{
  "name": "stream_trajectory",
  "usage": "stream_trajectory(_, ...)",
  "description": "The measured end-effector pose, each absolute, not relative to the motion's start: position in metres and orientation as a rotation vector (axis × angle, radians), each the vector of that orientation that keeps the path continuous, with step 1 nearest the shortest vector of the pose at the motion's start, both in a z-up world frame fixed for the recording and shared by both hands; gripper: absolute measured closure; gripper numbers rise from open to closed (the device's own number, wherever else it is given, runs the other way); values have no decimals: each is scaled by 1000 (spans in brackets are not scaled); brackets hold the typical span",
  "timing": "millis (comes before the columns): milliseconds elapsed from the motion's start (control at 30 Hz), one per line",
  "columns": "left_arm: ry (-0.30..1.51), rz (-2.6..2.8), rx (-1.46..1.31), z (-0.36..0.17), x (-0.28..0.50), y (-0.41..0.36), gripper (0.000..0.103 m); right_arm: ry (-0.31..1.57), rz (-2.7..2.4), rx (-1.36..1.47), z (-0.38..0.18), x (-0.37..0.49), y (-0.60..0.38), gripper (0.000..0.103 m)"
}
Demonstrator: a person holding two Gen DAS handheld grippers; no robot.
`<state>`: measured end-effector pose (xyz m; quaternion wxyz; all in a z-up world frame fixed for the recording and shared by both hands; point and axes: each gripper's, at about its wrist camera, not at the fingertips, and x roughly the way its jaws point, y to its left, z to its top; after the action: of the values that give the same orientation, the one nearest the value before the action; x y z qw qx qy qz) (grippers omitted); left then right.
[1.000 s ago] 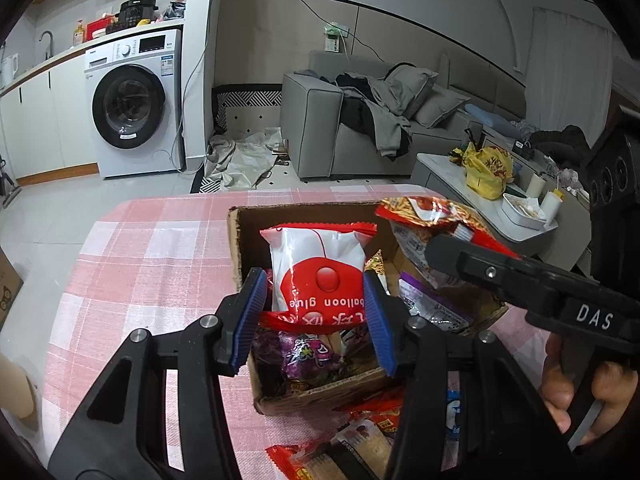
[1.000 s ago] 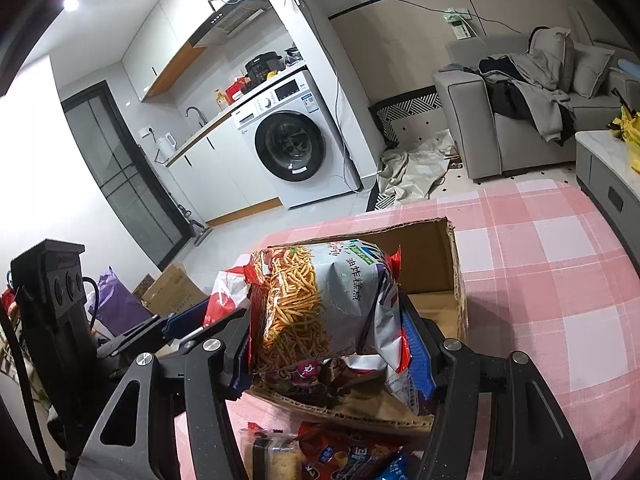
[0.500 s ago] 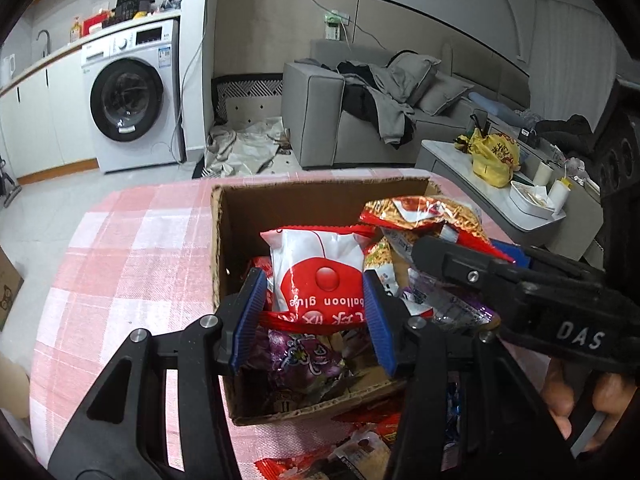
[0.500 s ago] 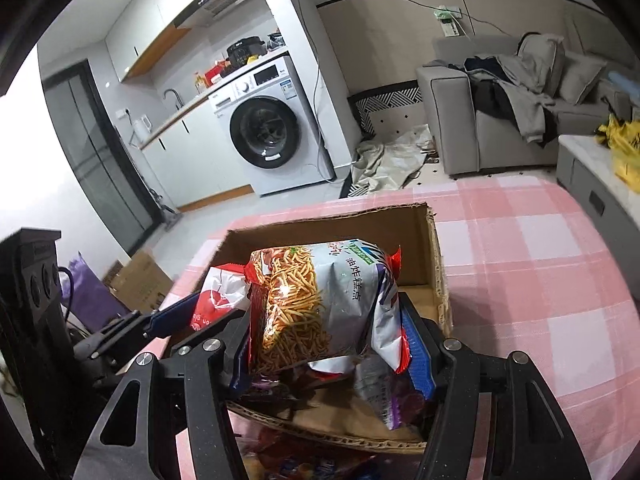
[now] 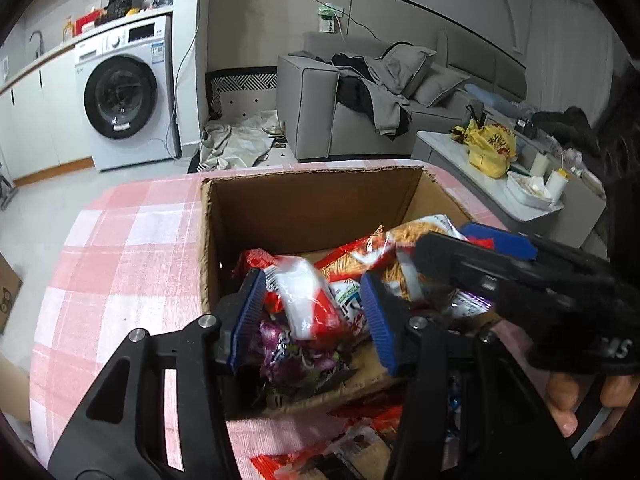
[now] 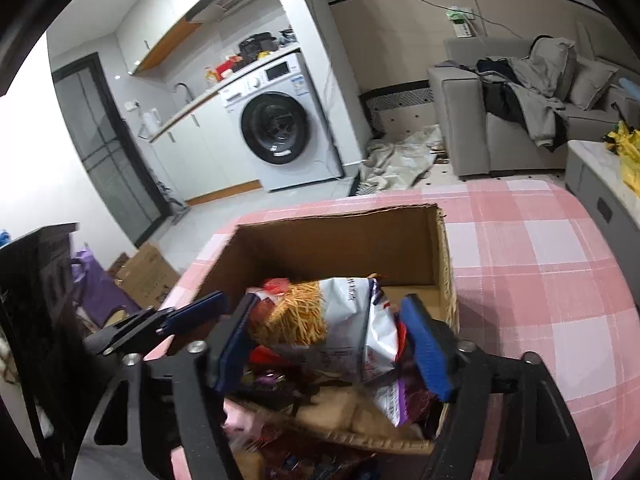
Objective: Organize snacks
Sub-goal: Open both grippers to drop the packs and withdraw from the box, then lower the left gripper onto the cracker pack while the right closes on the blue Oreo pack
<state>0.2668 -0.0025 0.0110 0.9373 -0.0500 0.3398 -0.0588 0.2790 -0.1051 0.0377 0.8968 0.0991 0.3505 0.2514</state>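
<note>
An open cardboard box (image 5: 312,216) (image 6: 340,248) stands on the pink checked tablecloth (image 5: 120,264) with several snack packets inside. My left gripper (image 5: 314,320) hovers over the box's near left part, its jaws opening. A blurred red-and-white packet (image 5: 304,300) tilts loose between the blue pads and drops onto a purple packet (image 5: 296,352). My right gripper (image 6: 328,346) is over the near right part, jaws opening too. A fries packet (image 6: 320,320) sags between its pads, free of them, onto the pile. Each gripper shows in the other's view.
More loose snack packets (image 5: 340,452) lie on the cloth just in front of the box. A hand (image 5: 580,400) holds the right gripper's handle. The table's far edge lies close behind the box; a sofa (image 5: 320,120) and a washing machine (image 6: 280,128) stand beyond.
Both pairs of jaws have widened. The red-and-white packet and the fries packet have slipped out of the pads and sunk into the box. The left gripper has come lower over the box.
</note>
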Motion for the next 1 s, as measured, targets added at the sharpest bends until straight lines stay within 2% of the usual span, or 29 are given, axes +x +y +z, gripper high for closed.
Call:
stream_trajectory(67,690,-136,-134,16,260,2,40,711,517,196,42,269,-111,14)
stream_trajectory(100,687,-134,-142,19,256,5,28,711,521,194,43,264,-114,11)
stream_trajectory(133,679,-137,-146,23,251,8,27,715,531,191,44,259,-118,7)
stream_trajectory(200,669,-137,-145,29,238,10,16,717,531,177,47,248,-125,1)
stream_trajectory(267,657,-101,-127,35,226,13,12,714,522,158,48,239,-131,0)
stream_trajectory(333,645,-93,-128,40,212,17,1,716,509,149,50,231,-137,0)
stream_trajectory(700,654,-39,-116,45,145,41,1,776,477,76,36,193,-149,0)
stream_trajectory(1000,682,-11,-126,22,118,37,1,842,477,65,10,177,-148,0)
